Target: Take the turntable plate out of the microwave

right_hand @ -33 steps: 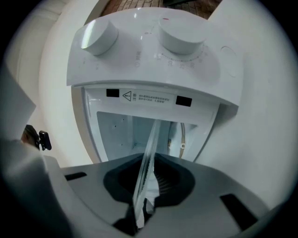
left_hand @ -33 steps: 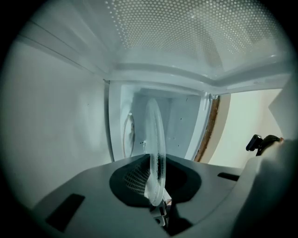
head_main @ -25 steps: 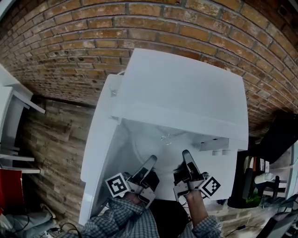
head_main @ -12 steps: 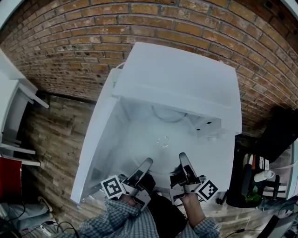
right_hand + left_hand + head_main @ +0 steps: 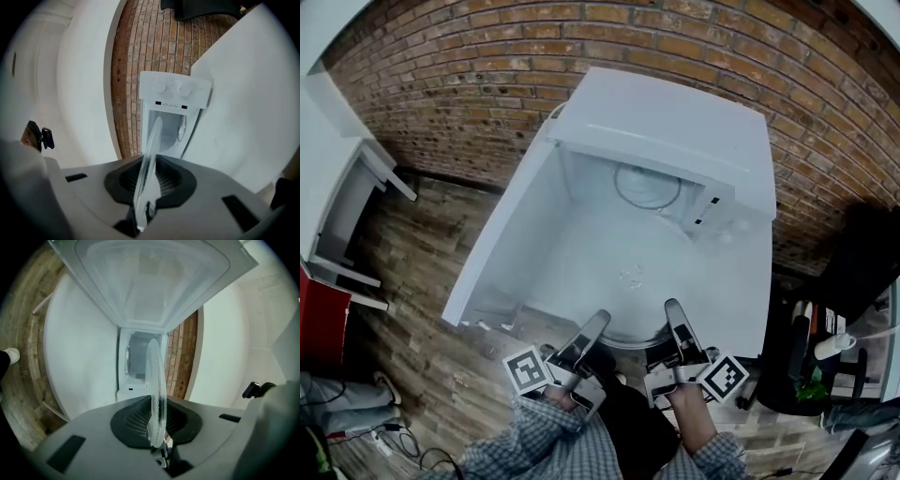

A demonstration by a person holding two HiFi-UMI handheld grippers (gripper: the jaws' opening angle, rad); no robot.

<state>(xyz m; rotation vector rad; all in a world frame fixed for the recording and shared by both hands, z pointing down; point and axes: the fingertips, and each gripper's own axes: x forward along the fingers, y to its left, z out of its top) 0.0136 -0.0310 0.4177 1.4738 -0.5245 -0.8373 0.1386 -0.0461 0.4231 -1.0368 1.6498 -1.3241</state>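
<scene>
In front of the open microwave (image 5: 675, 131): turntable plate (image 5: 630, 281) is out, held clear of the cavity.
Left gripper (image 5: 598, 328) and right gripper (image 5: 675, 314) each clamp narrow on its near rim. Only the set-down looks left.

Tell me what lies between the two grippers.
Only the glass turntable plate. Its near rim bridges the gap between the left gripper and the right gripper, both clamped on it, as the head view shows.

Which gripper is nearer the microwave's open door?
Left. The left gripper grips the glass plate toward the door; the right gripper grips it toward the control panel.
</scene>
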